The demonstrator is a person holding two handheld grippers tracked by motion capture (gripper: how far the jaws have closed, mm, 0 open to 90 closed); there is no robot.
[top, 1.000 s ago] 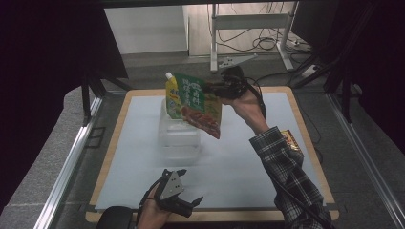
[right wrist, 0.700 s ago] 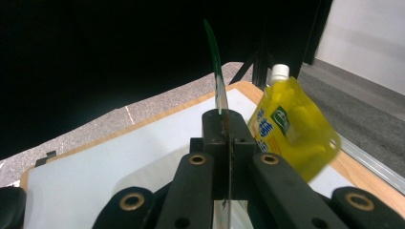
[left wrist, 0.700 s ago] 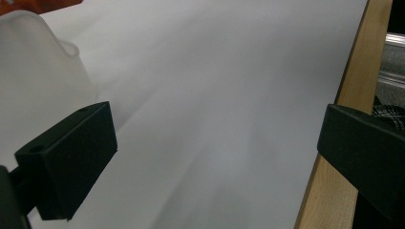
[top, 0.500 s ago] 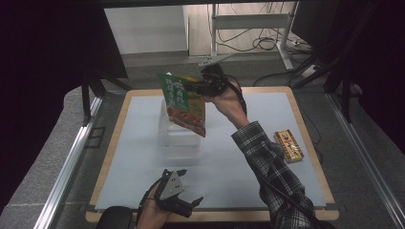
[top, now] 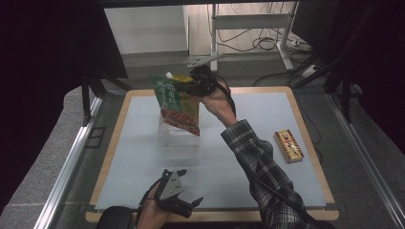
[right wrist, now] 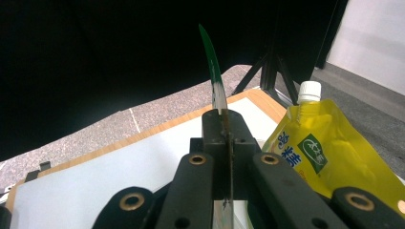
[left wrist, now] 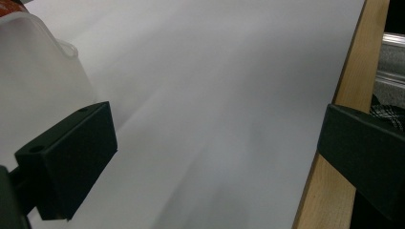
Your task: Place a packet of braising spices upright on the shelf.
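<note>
My right gripper [top: 192, 86] hangs in the air over the back of the white mat [top: 248, 167], shut on the top edge of a flat green and red pouch [top: 177, 102]. The pouch dangles above a translucent container [top: 179, 140]. In the right gripper view the jaws [right wrist: 223, 121] pinch the thin green pouch edge [right wrist: 212, 71]. A yellow pouch with a white cap [right wrist: 317, 152] stands close beside it [top: 179, 77]; what it rests on is hidden. My left gripper [top: 191, 187] lies at the mat's near edge, open [left wrist: 215, 157] and with nothing between its fingers.
A small red and gold box [top: 288, 145] lies on the mat at the right. The container's frosted wall [left wrist: 33, 62] is just left of the left gripper. The board's wooden rim [left wrist: 334, 143] borders the mat. Metal rails and dark frames flank the table.
My right gripper has carried the green pouch leftward, from right of the container to over it. The arm has cleared the small box. The left gripper has stayed put.
</note>
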